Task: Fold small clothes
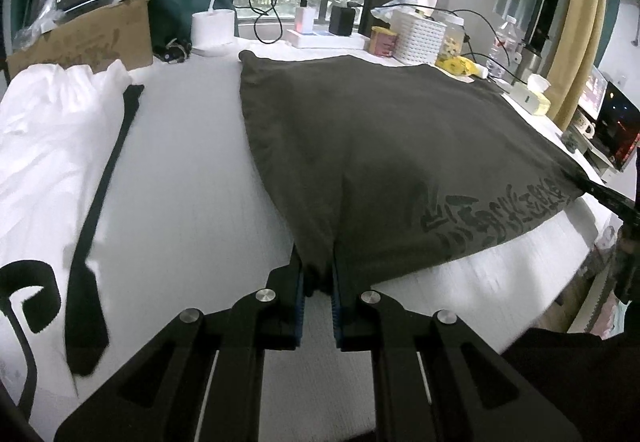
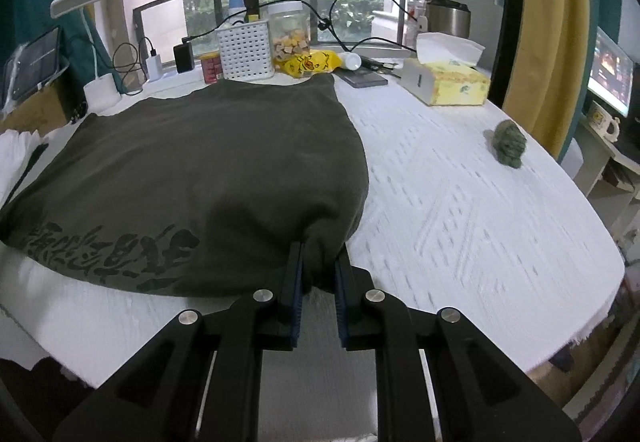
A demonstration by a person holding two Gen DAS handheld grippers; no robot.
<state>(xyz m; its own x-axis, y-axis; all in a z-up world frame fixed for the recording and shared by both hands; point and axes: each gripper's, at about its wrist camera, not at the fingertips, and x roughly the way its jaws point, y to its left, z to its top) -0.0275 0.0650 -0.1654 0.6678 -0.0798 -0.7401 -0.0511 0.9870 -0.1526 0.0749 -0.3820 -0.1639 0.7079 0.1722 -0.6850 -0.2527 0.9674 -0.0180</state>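
A dark olive T-shirt point(image 1: 380, 146) with black lettering along its near edge lies spread on the white table cover point(image 1: 192, 178). My left gripper point(image 1: 318, 274) is shut on the shirt's near left corner, with fabric bunched between the blue pads. In the right wrist view the same T-shirt point(image 2: 192, 162) fills the left half, and my right gripper point(image 2: 319, 266) is shut on its near right corner. Both held corners are lifted slightly off the cover. The right gripper's fingers point(image 1: 608, 196) show at the far right edge of the left wrist view.
White cloth point(image 1: 44, 146) and a black strap point(image 1: 104, 178) lie to the left. Along the back edge stand a cardboard box point(image 1: 88, 38), a white basket point(image 2: 246, 50), a snack jar point(image 2: 289, 30), a tissue box point(image 2: 446, 80) and cables. A small green balled cloth point(image 2: 508, 142) sits at right.
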